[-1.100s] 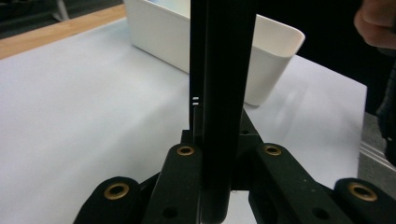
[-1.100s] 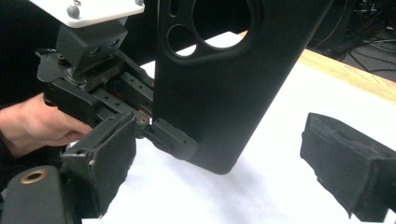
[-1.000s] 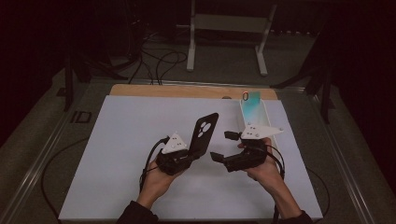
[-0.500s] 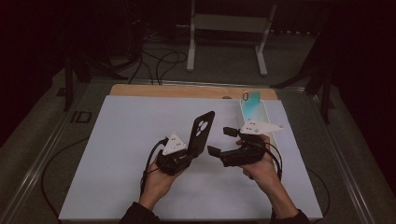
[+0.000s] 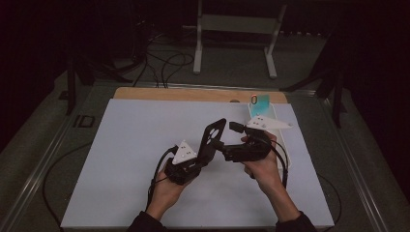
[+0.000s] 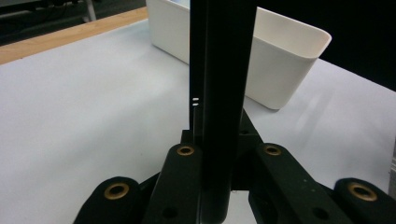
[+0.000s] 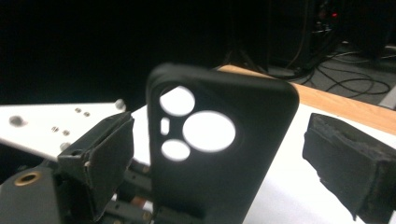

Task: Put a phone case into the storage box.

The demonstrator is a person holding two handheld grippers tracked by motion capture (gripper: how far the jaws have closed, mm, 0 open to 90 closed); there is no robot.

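A black phone case (image 5: 213, 140) with round camera holes stands tilted above the white table sheet (image 5: 121, 159). My left gripper (image 5: 197, 162) is shut on its lower end; in the left gripper view the case (image 6: 219, 93) rises edge-on between the jaws of the left gripper (image 6: 219, 182). My right gripper (image 5: 228, 136) is open, one jaw on each side of the case's upper part. In the right gripper view the case (image 7: 219, 158) stands between the two pads (image 7: 100, 161) of the right gripper (image 7: 224, 163), with a narrow gap on each side.
A white bin (image 5: 267, 121) stands at the back right of the sheet, behind my right hand, with a teal phone (image 5: 261, 102) at its far end; the bin (image 6: 280, 60) is also in the left gripper view. A wooden strip (image 5: 193, 94) runs along the far edge.
My right gripper has moved left and slightly up, so its open jaws now straddle the case's upper part. The left hand has held the case almost still.
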